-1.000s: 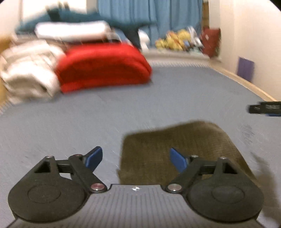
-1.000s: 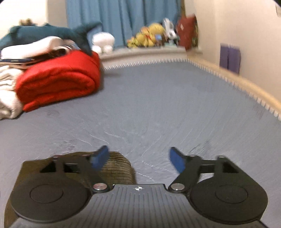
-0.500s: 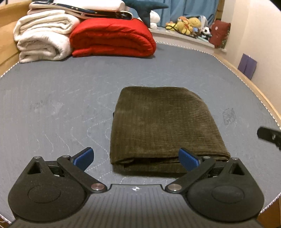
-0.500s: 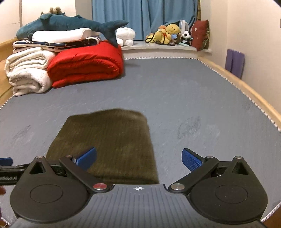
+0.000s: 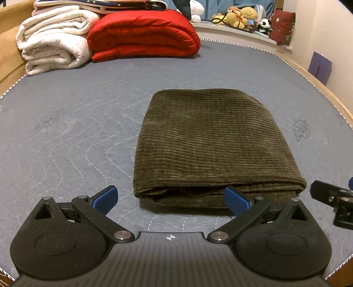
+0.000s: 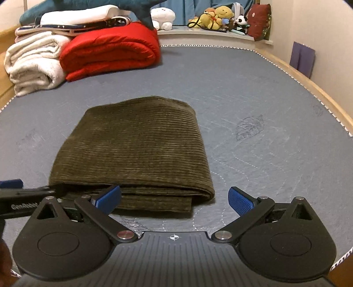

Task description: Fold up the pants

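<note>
- The pants (image 5: 211, 141) are dark green with little ridges. They lie folded into a neat block in the middle of the gray bed (image 5: 66, 123).
- The thick folded edge of the pants faces the cameras.
- The left hand-held gripper (image 5: 171, 197) is wide open and holds nothing. It sits just in front of the near left corner of the pants.
- The right hand-held gripper (image 6: 174, 198) is wide open too and holds nothing. It sits just in front of the near right corner.
- At the far end of the bed are a red blanket (image 5: 143, 33) and a white blanket (image 5: 53, 42), side by side.
- Stuffed toys (image 6: 216, 16) sit on a ledge behind the bed.
</note>
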Demonstrator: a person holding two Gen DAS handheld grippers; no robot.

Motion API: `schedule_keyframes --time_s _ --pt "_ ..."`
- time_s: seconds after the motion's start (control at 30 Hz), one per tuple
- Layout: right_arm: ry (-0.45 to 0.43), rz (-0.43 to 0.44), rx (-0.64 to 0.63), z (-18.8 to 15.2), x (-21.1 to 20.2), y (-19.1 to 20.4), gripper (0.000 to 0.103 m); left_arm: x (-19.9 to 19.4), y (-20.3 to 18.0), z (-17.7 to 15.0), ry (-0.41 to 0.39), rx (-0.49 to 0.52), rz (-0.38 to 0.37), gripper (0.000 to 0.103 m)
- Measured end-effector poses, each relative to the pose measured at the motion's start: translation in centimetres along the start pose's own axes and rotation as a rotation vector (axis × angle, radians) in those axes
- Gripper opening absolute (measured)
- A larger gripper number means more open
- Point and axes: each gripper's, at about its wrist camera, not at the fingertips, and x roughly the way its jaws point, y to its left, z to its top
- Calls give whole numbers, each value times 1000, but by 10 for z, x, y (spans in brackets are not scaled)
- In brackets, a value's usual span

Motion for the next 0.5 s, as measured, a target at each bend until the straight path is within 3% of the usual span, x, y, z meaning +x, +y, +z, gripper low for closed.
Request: schedule_keyframes --time_s 0.5 --pt "16 11 -8 1 6 3 102 1 -7 -2 -6 19 -30 103"
